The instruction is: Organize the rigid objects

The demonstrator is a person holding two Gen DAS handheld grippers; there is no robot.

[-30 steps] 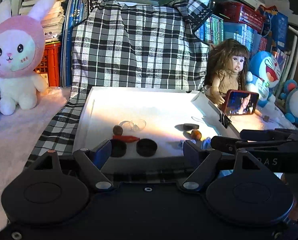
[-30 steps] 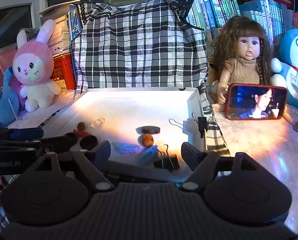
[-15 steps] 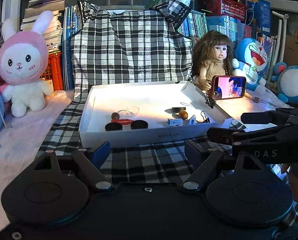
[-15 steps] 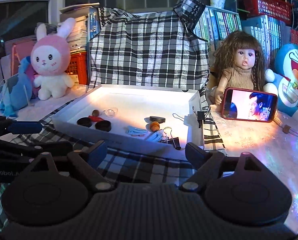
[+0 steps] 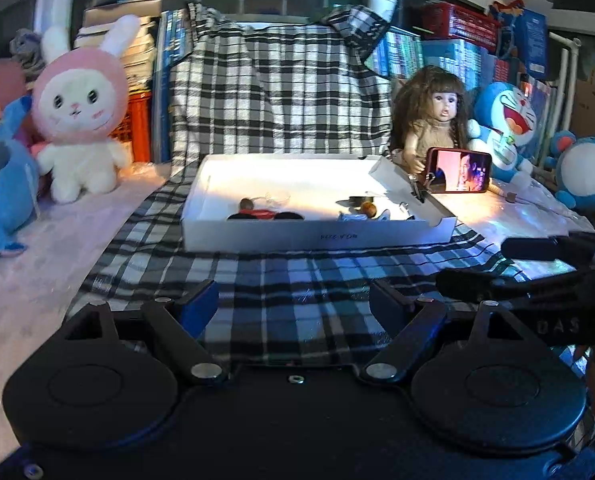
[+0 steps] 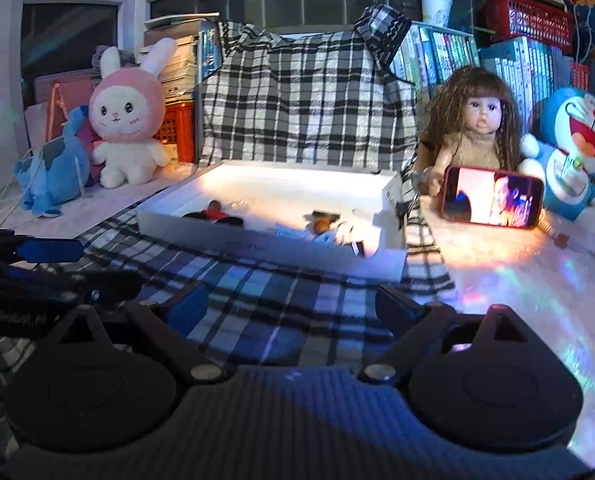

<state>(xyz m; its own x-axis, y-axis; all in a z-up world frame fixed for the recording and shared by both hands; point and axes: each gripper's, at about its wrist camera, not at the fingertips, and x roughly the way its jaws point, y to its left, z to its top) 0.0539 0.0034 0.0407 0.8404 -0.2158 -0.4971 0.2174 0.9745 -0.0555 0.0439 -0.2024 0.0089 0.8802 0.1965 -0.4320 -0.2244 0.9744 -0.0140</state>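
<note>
A shallow white box lies on a black-and-white plaid cloth. Inside it are small rigid items: two black round caps, a red piece, a brown ball, an orange-brown ball, a clear piece and binder clips. My left gripper is open and empty, well in front of the box. My right gripper is open and empty, also short of the box; it shows at the right in the left wrist view.
A doll holds up a red phone right of the box. A pink rabbit plush, a blue plush and blue cat toys stand around. Books and crates line the back.
Both grippers have pulled back from over the box towards the near side; the box now looks smaller and farther away. Both stay open and empty.
</note>
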